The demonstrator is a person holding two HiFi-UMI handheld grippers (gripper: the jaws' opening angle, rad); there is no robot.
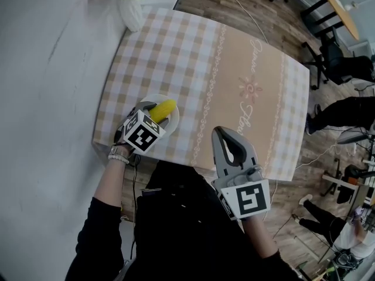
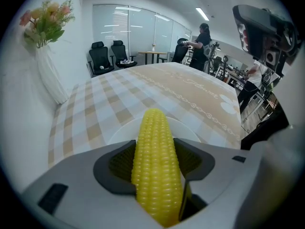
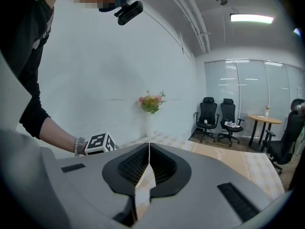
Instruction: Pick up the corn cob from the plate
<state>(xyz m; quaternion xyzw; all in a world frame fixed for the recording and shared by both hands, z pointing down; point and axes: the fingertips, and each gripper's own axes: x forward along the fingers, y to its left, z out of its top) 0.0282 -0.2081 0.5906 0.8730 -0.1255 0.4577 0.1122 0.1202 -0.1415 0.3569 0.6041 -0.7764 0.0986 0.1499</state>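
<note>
A yellow corn cob [image 2: 156,163] sits clamped between the jaws of my left gripper [image 2: 155,163], its tip pointing away over the white plate [image 2: 121,132]. In the head view the corn cob [image 1: 162,110] and the left gripper [image 1: 151,113] hang over the white plate [image 1: 174,120] near the table's front left corner. My right gripper [image 1: 228,138] is held over the table's front edge, to the right of the plate. Its jaws meet with nothing between them, as the right gripper [image 3: 148,161] view shows.
The table carries a checked beige cloth [image 1: 234,81]. A white vase of flowers [image 1: 130,4] stands at its far left corner against the white wall. Office chairs [image 1: 334,57] and people [image 1: 345,113] are on the wooden floor to the right.
</note>
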